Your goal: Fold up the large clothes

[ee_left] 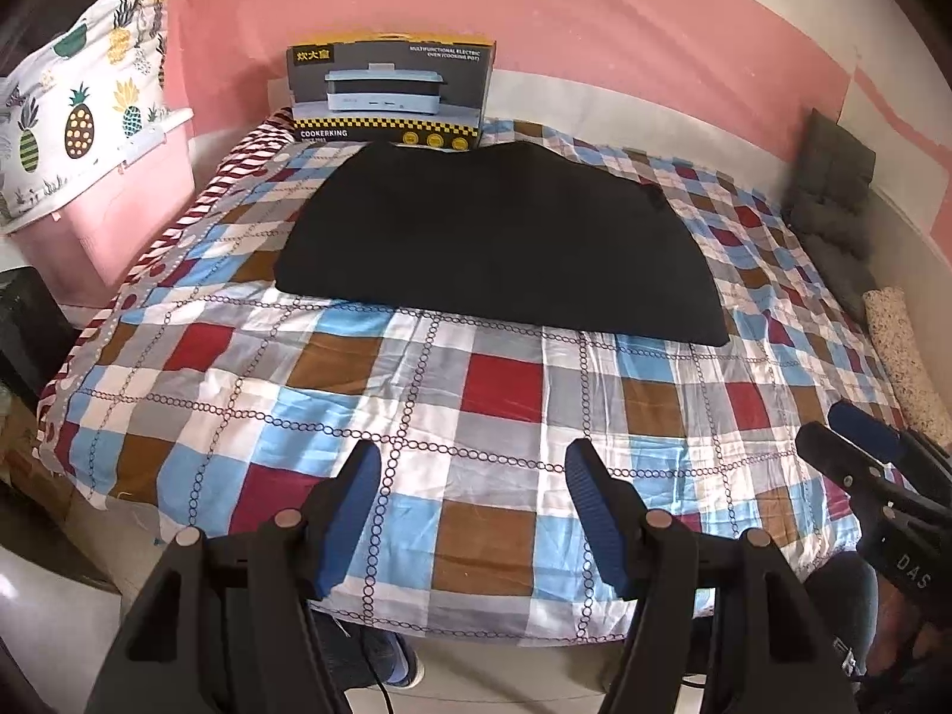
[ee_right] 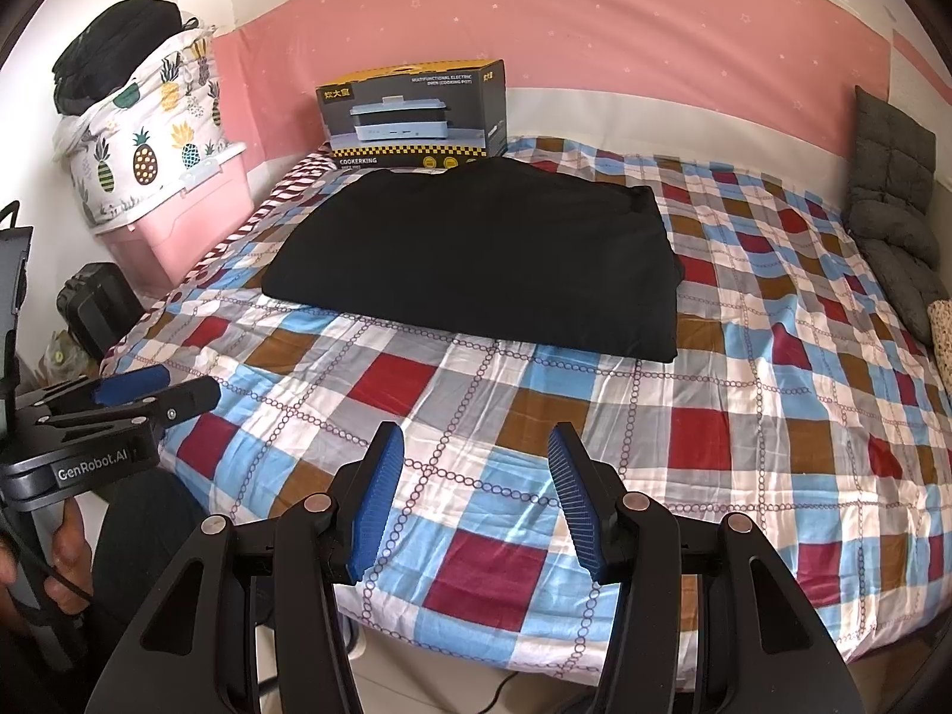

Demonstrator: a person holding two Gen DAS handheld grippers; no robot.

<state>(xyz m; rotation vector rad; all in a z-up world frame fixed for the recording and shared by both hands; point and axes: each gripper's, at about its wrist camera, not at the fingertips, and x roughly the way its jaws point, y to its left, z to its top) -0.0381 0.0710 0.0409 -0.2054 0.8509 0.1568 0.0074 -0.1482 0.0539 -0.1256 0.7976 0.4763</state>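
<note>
A black garment (ee_left: 494, 238) lies folded into a flat rectangle on the far half of the checked bed (ee_left: 416, 416); it also shows in the right wrist view (ee_right: 482, 256). My left gripper (ee_left: 473, 511) is open and empty, held over the bed's near edge, well short of the garment. My right gripper (ee_right: 476, 494) is open and empty, also over the near edge. The right gripper shows at the right edge of the left wrist view (ee_left: 857, 446), and the left gripper shows at the left of the right wrist view (ee_right: 154, 392).
A cooker box (ee_left: 392, 92) stands against the pink wall behind the garment. A pink bin (ee_left: 113, 220) with a pineapple-print bag (ee_left: 83, 101) stands left of the bed. Grey cushions (ee_right: 892, 208) lie along the bed's right side. A black case (ee_right: 95, 303) sits on the floor.
</note>
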